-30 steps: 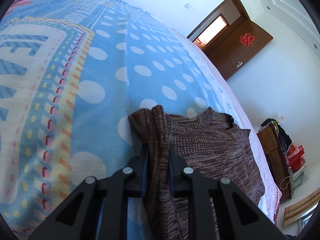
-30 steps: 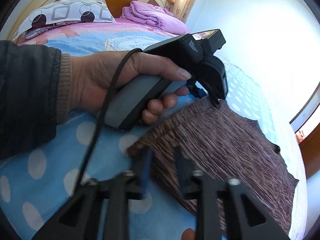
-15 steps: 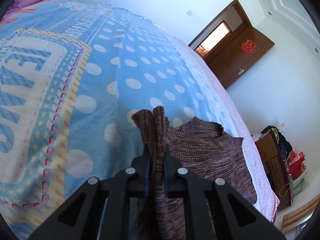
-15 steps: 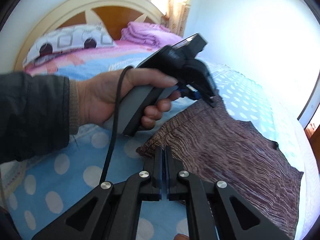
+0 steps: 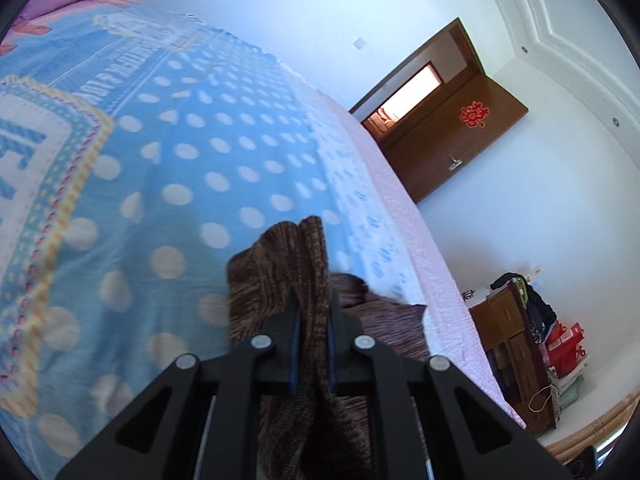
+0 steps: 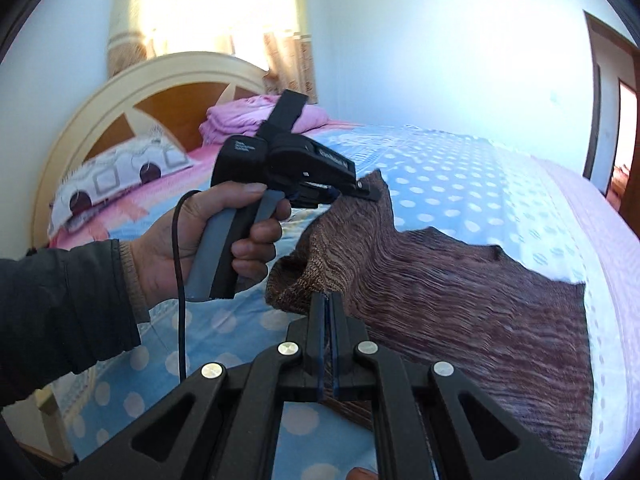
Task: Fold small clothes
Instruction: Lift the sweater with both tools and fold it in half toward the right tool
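Observation:
A brown knit garment point(image 6: 460, 296) lies spread on the blue polka-dot bedspread point(image 6: 452, 188). My left gripper point(image 5: 313, 312) is shut on a bunched corner of the garment point(image 5: 288, 264) and holds it lifted off the bed. The same left gripper shows in the right wrist view point(image 6: 360, 194), held by a hand, pinching the garment's far corner. My right gripper point(image 6: 329, 304) is shut on the garment's near edge, with fabric pinched between the fingers and raised above the bedspread.
A headboard point(image 6: 132, 96), a patterned pillow point(image 6: 120, 176) and a folded purple blanket point(image 6: 256, 116) are at the bed's head. A brown door point(image 5: 452, 140) stands open beyond the bed's far edge. A wooden cabinet point(image 5: 516, 344) with clutter stands by the wall.
My right gripper went from open around the garment's edge to shut on it. Both grippers have risen, lifting that edge of the garment off the bedspread.

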### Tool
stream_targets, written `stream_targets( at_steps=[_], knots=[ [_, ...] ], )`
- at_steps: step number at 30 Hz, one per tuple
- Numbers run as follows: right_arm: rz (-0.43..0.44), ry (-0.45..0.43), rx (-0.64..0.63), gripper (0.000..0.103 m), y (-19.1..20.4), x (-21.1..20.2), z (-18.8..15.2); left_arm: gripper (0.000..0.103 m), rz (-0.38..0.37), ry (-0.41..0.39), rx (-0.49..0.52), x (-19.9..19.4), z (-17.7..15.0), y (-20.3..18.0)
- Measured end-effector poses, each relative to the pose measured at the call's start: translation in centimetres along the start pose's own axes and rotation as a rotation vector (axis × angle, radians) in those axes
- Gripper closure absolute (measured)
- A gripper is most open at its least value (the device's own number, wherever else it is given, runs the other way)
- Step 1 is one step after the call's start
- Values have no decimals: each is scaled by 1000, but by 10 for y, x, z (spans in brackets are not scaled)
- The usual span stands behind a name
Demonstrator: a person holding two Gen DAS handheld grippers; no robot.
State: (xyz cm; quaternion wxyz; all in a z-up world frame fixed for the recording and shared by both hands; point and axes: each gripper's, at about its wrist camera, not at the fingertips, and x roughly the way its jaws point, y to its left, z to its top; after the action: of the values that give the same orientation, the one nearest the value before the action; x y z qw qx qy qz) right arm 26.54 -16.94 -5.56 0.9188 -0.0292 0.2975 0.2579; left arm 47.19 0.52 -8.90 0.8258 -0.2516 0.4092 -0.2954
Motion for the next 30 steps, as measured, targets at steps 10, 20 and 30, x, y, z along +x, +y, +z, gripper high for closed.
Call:
stream_targets(
  at_steps=[10,20,30],
  knots=[
    [-3,-47,86,102,-39,-34,-14,93,-47,38,84,36,-2,-64],
    [-23,-58,208,102,-100,-69,-29,93,-62,82,128,80,-9,-108],
    [-54,5,365,102,-152,-84,-69,93,-16,174,226,141,-36,-154]
  ],
)
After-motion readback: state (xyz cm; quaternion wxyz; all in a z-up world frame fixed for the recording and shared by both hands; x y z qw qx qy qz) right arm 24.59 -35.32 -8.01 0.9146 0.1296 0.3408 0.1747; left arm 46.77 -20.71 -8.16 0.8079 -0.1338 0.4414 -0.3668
